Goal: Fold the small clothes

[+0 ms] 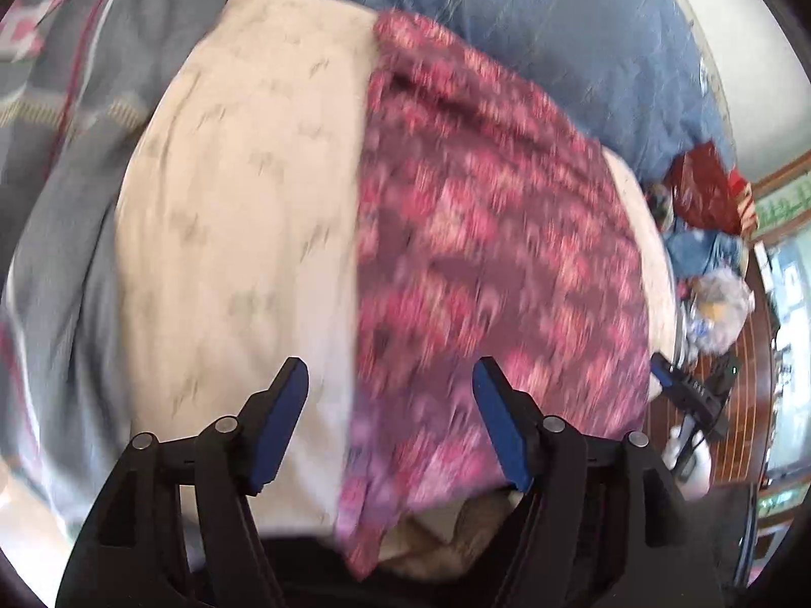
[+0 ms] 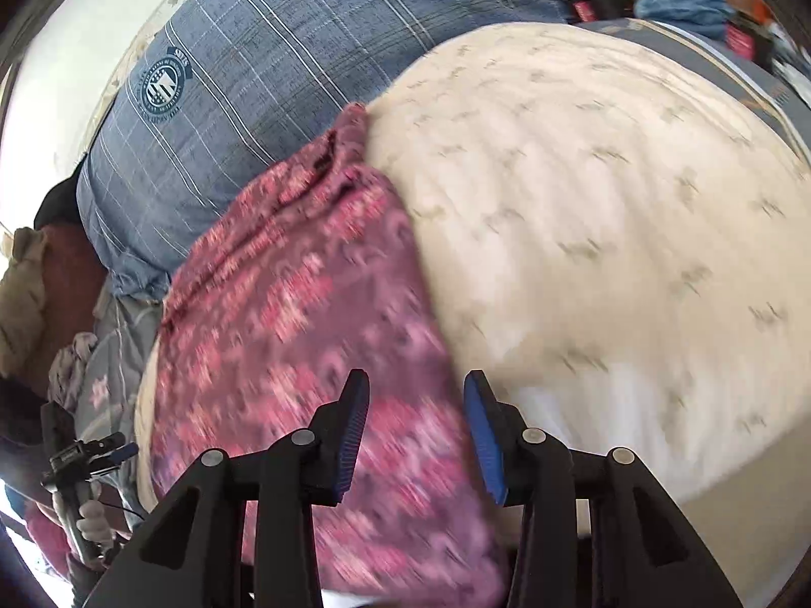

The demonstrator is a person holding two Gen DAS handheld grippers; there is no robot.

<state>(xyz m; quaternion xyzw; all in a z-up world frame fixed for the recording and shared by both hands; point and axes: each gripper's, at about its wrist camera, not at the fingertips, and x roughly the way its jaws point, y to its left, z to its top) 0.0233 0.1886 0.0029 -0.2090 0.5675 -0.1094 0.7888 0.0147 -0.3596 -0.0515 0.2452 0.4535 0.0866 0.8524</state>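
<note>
Both views are motion-blurred, so the print on the pink patterned garment (image 1: 486,253) is hard to resolve; its near edge drops out of sight below the cream cushion (image 1: 238,213), and its outline cannot be read. The left gripper (image 1: 390,420) points forward over the seam between garment and cushion. Its blue-padded fingers (image 1: 284,425) stand wide apart, gripping nothing. The right gripper (image 2: 415,435) points over the garment's edge, fingers moderately spread, also without a load. The garment lies draped across the cushion, against a blue plaid pillow (image 2: 284,50).
</note>
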